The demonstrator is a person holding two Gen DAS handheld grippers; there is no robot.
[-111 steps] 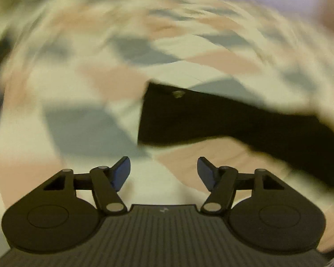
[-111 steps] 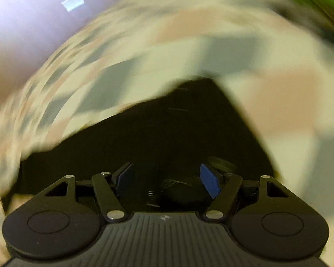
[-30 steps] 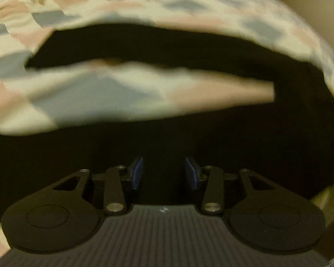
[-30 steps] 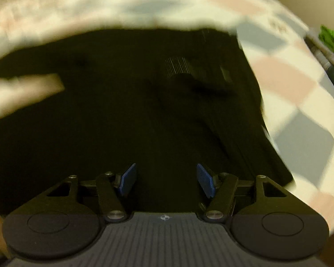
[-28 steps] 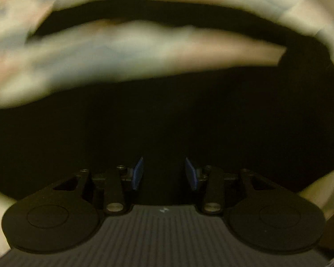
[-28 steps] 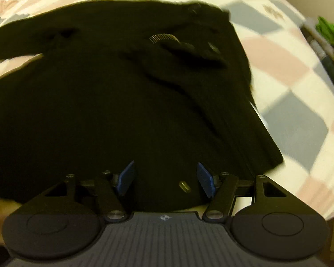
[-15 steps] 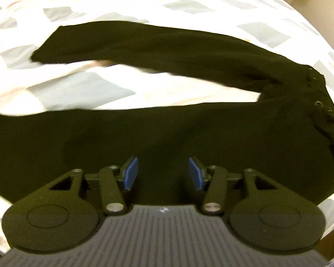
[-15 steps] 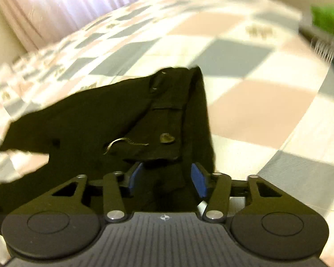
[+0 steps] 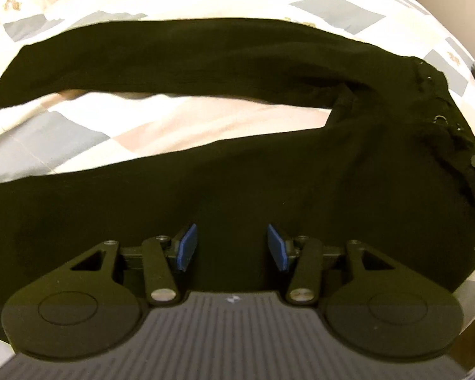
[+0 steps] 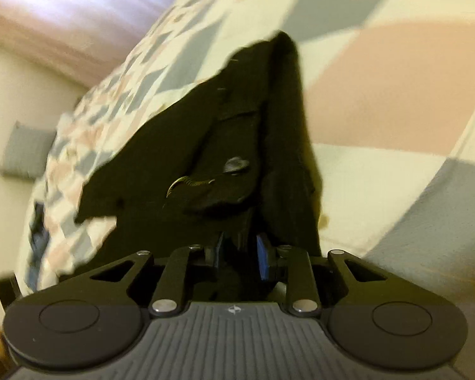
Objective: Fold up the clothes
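Right claw (image 10: 239, 251) is clamped down on a bunch of black fabric, blue pads (image 10: 262, 261) pinched close with the cloth squeezed between them. That's the waist end of the black trousers (image 10: 205, 145), and from the grip the fabric rises up in a tented ridge away from the camera. You can see a dark button (image 10: 236, 165) and a bit of metal zipper (image 10: 186, 184) on the open fly just past the fingers. The right wrist view is tilted and a bit blurry, so the rest is soft.

Left claw (image 9: 231, 247) is spread wide with nothing between its blue pads (image 9: 186, 247). It sits low over the near leg of the trousers (image 9: 237, 174); can't tell if it's actually touching the fabric.

Past it, the trousers lie spread across the bed. Near leg runs left to right right in front of the claw, far leg (image 9: 174, 60) stretches off to the left further back, and the two meet at the waist (image 9: 437, 120) on the right side. A wedge of bedding shows between the legs.

Under it all is a checked quilt (image 9: 79, 133) in grey, pink and cream squares. In the right wrist view there's a pale curtain (image 10: 63, 9) at the far side of the bed.
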